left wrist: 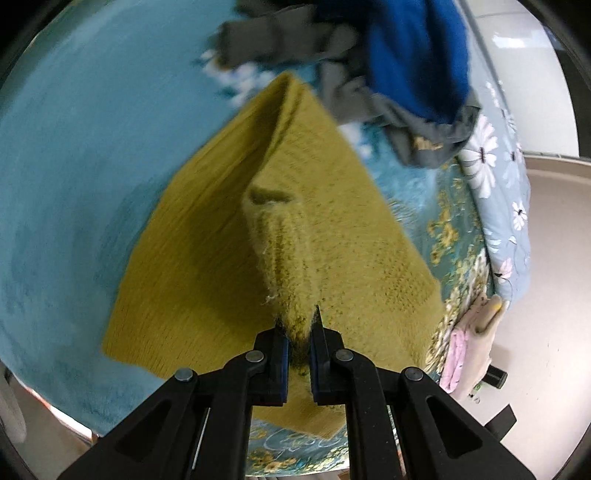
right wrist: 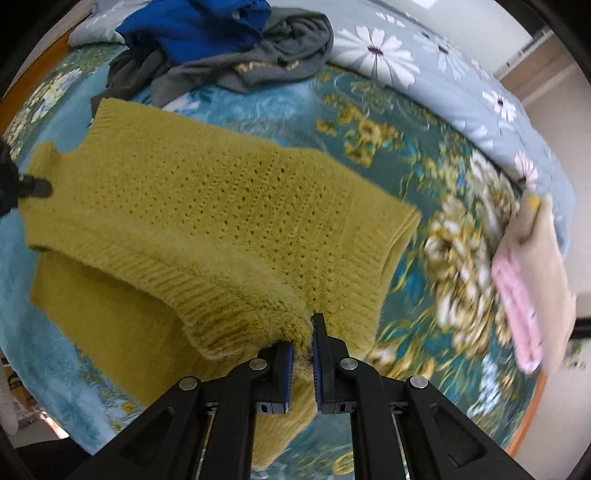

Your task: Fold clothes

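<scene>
Right wrist view: mustard sweater (right wrist: 207,206) is pinched by both closed claws (right wrist: 303,332) (left wrist: 297,325) above the bed (right wrist: 369,110); loose knit could slip, spoiling the fold.

Each gripper (left wrist: 298,325) (right wrist: 303,332) is black (silver pivot pins) with blue pads (left wrist: 285,363).

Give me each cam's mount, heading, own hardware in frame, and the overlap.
Left wrist: sits on the left gripper, looks along its jaws at the yellow knit sweater it pinches, over the bed.
Right wrist: sits on the right gripper, looks across the same sweater; the left gripper's tip shows at far left.
Shared: sweater, blue garment, grey clothes.
</scene>
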